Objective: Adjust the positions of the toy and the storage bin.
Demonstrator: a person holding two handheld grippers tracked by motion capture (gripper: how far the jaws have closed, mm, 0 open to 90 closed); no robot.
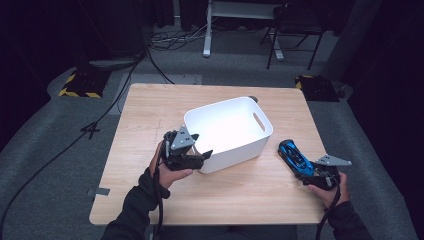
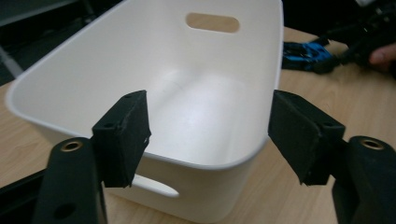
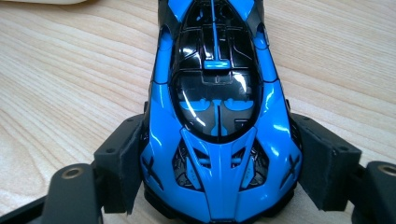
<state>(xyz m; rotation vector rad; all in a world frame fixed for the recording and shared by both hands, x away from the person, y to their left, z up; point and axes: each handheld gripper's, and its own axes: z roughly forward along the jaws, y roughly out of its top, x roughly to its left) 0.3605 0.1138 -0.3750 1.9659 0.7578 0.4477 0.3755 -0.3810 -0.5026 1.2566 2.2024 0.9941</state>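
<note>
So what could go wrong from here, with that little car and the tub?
The right gripper has its fingers against only one end of the glossy blue and black toy car, so the car might tip or slip if lifted. The left gripper, open at the corner of the white plastic tub, could nudge it.

My wooden worktop (image 1: 150, 200) stood on grey carpet (image 1: 60, 150). Black cables (image 1: 100, 120) trailed across the floor at the left. Two yellow-and-black striped blocks (image 1: 80, 82) sat near the far corners, and a dark chair (image 1: 295, 25) stood beyond beside a white table leg (image 1: 206, 30).
</note>
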